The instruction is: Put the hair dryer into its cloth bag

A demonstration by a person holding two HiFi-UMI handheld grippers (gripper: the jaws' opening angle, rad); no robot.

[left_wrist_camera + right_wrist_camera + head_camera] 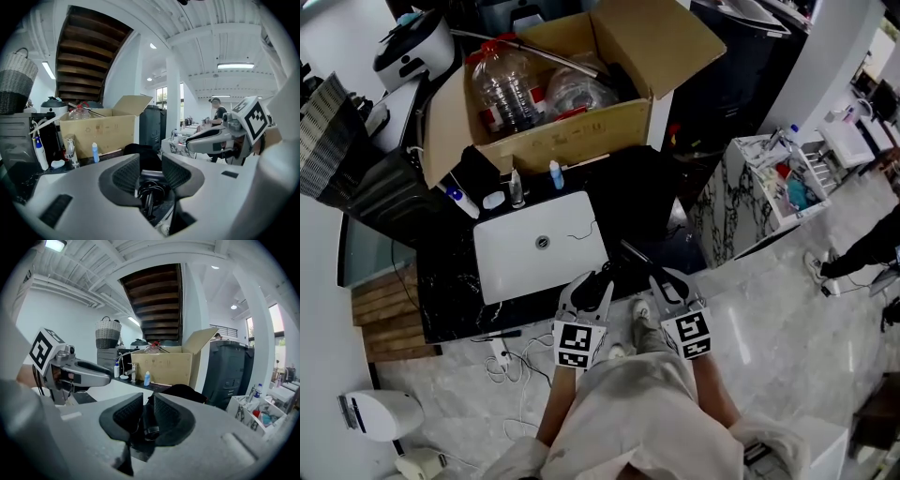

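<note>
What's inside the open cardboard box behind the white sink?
Inside the open brown cardboard box: a large clear plastic bottle with a red cap, crumpled clear plastic wrap and a dark item at its right end. Whatever lies beneath them is covered.

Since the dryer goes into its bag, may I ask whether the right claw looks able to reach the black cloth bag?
Probably yes: the black cloth bag lies on the counter ahead of the right claw, with nothing tall between them, though something dark shows between its jaws.
</note>
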